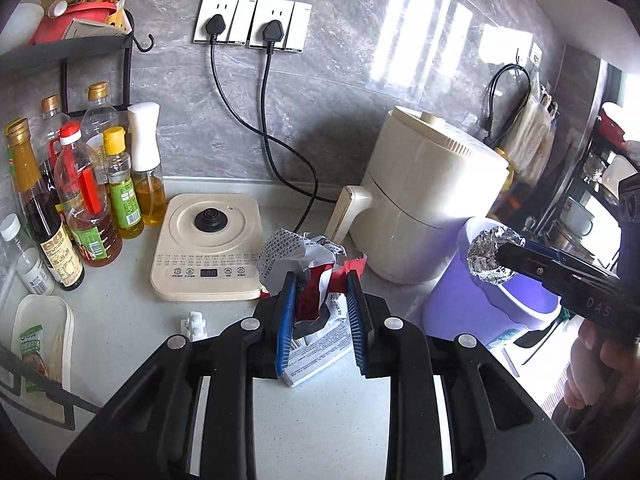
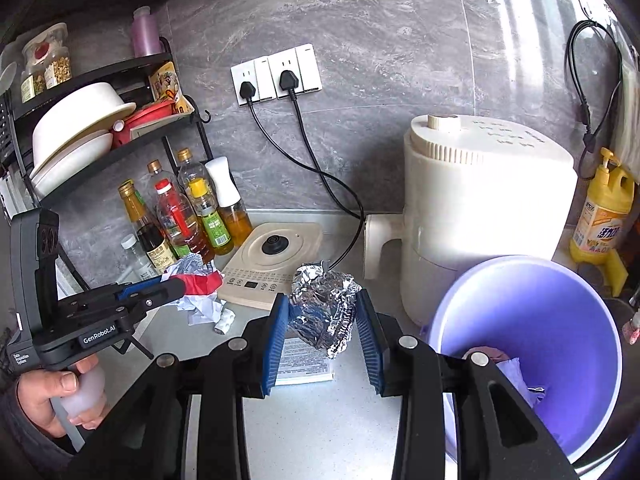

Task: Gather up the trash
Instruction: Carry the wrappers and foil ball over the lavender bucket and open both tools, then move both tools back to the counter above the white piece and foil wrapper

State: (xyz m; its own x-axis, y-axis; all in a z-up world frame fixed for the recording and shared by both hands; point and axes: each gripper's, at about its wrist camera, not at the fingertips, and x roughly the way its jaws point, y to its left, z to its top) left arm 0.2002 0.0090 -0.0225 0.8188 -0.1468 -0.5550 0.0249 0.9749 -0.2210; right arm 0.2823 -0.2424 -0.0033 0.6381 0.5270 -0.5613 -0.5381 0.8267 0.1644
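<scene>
Two grippers are seen, each carrying one piece of trash. One crumpled wrapper (image 1: 310,276), white and red, is clamped between the narrowly parted blue pads of the left gripper (image 1: 322,304) at centre frame, raised above the counter (image 1: 320,408). One foil ball (image 2: 326,304) is gripped by the right gripper (image 2: 324,320), its jaws set slightly wider, at the middle of the right wrist view. One purple bin (image 2: 532,344) stands at lower right, beside one cream appliance (image 2: 480,208). One leaflet (image 2: 306,360) lies flat on the counter beneath the foil. Two plugs (image 1: 216,24) are seated in the wall sockets.
</scene>
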